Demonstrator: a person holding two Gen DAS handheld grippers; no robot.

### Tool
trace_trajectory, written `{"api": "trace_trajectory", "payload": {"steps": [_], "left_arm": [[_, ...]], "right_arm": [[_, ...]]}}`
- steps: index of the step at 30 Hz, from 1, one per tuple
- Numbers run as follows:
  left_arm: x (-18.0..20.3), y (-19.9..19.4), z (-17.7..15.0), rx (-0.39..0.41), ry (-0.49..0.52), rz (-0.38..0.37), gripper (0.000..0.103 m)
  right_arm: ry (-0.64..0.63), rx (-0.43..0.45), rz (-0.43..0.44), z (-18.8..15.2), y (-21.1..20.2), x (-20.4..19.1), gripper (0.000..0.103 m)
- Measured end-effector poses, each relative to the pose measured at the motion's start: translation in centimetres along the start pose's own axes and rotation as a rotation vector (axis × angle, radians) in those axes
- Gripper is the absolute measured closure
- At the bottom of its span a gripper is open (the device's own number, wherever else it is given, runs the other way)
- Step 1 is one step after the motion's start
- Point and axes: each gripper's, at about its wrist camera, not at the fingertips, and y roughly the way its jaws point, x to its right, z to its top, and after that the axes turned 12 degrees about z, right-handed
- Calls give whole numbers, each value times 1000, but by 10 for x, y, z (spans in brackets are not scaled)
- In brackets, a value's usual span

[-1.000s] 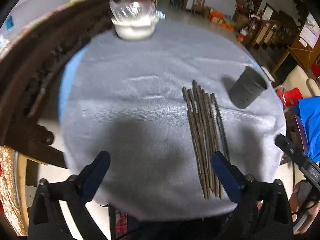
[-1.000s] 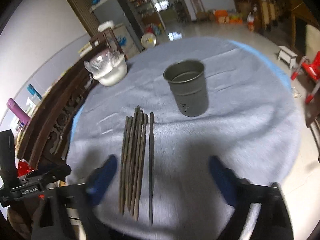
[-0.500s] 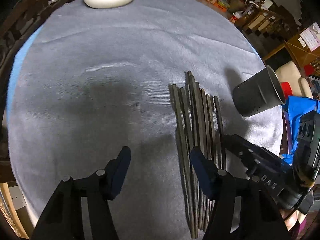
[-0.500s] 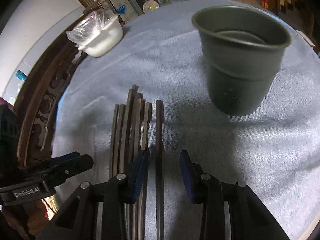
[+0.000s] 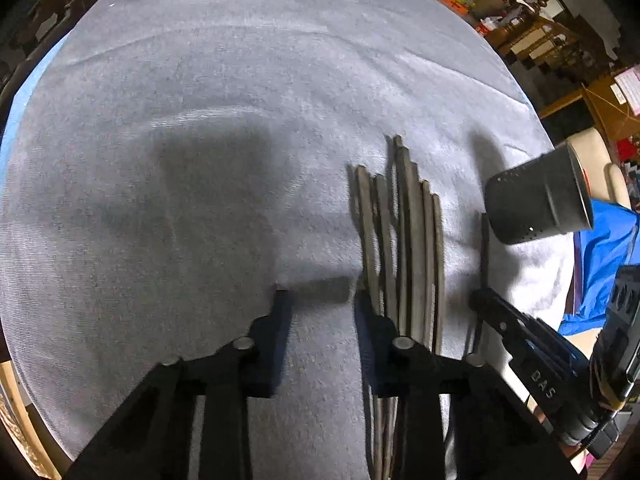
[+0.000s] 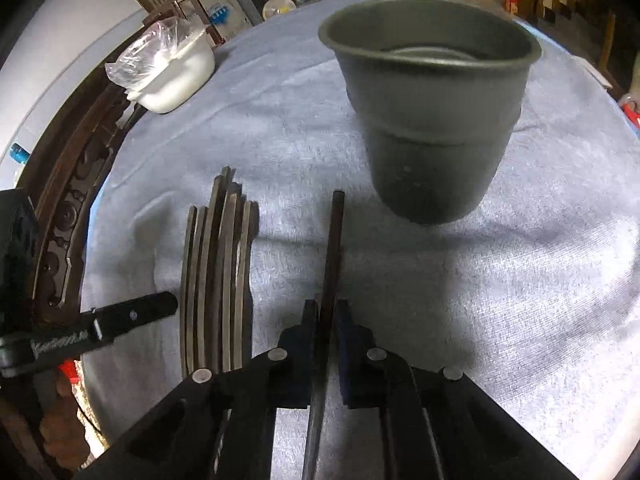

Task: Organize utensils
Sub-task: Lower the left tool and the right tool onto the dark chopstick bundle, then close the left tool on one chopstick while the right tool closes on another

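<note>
A single chopstick (image 6: 334,256) is clamped between the just-closed jaws of the right gripper (image 6: 325,312), just left of the grey cup (image 6: 432,120) — upright on the desk (image 6: 520,280). Left of that chopstick lies the chopstick bundle (image 5: 404,240); beside it the left gripper (image 5: 320,300) has its jaws narrowed, nothing gripped.

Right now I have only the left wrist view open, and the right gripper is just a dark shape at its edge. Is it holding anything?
Observer: Yes. In the right wrist view the right gripper has just been closing, and its fingers now pinch a single chopstick.
Reviewer: Is that one still part of the bundle?
Observer: No. It lies apart from the bundle of chopsticks, on the side nearer the cup, with bare grey cloth between them.
Reviewer: Is anything in the cup yet?
Observer: No chopstick stands in it. The cup is upright and I can see down to its floor.
</note>
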Motion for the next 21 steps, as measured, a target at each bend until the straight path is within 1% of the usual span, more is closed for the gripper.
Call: {"api": "trace_trajectory", "payload": {"steps": [3, 6, 10, 13, 16, 19, 21], "left_arm": [[-9, -3, 2, -25, -19, -10, 76], [-15, -5, 8, -55, -55, -54, 76], [-22, -18, 19, -33, -99, -84, 76], [-20, -11, 25, -56, -103, -78, 75], [-15, 1, 25, -101, -110, -64, 75], [-14, -4, 24, -98, -121, -83, 75], [-9, -4, 27, -94, -123, -79, 75]], "right_arm": [[4, -18, -10, 3, 2, -4, 91], [16, -38, -14, 10, 5, -6, 91], [16, -42, -15, 12, 7, -5, 91], [28, -34, -7, 12, 8, -3, 91], [29, -37, -8, 10, 7, -3, 91], [29, -43, -10, 12, 10, -4, 91], [23, -42, -19, 12, 10, -6, 91]]}}
